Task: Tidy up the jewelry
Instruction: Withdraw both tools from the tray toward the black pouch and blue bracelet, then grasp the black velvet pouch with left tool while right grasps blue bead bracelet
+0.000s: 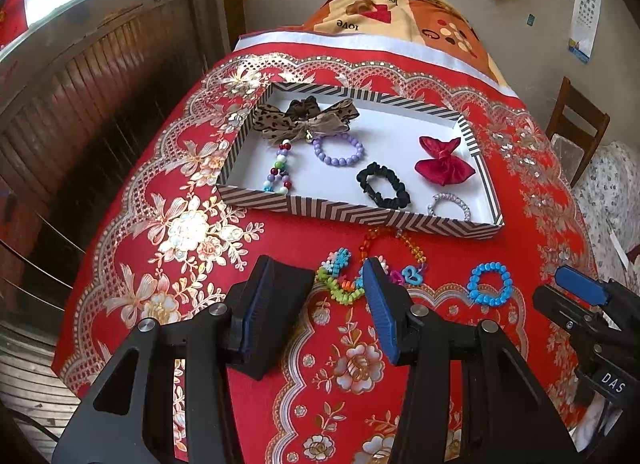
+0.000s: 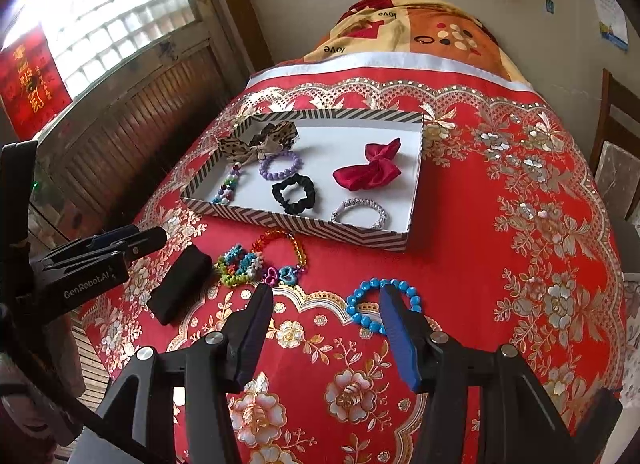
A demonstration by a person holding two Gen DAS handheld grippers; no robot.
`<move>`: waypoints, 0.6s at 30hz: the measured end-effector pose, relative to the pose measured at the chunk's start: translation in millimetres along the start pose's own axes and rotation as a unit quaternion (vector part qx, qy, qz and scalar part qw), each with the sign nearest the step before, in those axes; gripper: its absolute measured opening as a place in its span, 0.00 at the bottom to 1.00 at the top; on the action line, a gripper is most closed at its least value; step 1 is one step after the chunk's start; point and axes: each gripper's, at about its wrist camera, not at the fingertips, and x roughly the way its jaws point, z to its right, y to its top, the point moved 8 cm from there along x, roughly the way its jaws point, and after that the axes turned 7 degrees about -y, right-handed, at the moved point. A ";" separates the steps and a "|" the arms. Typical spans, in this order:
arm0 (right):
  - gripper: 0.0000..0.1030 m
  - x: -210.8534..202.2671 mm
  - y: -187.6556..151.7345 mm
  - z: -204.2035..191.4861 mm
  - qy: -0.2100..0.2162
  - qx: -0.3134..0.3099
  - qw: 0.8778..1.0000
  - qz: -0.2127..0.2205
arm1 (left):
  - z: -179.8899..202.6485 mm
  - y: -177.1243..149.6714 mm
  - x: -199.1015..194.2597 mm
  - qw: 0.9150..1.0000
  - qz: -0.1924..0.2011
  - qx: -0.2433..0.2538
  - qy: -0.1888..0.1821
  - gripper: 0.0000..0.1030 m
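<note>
Blue bead bracelet (image 2: pixel 383 306), lying near the tray (image 2: pixel 304 223), looks light, springy and slippery; pinch across its beaded band. Both the right tool (image 2: pixel 326 300) and left tool (image 1: pixel 320 276) gape wide, empty.

You see a glossy embroidered cloth tablecloth (image 1: pixel 192 232), a matt paper-card tray (image 1: pixel 360 215), and a satin-sheen red bow (image 1: pixel 444 161).

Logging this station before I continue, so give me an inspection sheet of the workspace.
Surface: red floral tablecloth.
Job's things: striped tray holds bows, scrunchie, bracelets; blue bead bracelet, multicolour bead pile and black case lie outside it.
Clutter: nothing seen.
Grippers: left hand-held gripper open, empty; right hand-held gripper open, empty.
Cables: nothing seen.
Surroundings: window, wooden chair, patterned blanket.
</note>
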 end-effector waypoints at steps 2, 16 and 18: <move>0.52 2.0 -1.0 1.0 0.000 0.001 1.000 -0.002 | -2.9 -1.6 1.2 1.000 -0.003 -0.003 0.000 0.45; 0.55 42.9 -33.0 43.6 -0.017 0.032 0.998 -0.058 | -82.5 -23.2 21.7 0.982 -0.074 -0.138 -0.103 0.48; 0.55 48.1 -38.6 52.0 -0.019 0.038 0.997 -0.065 | -80.9 -33.0 28.2 0.981 -0.090 -0.131 -0.112 0.50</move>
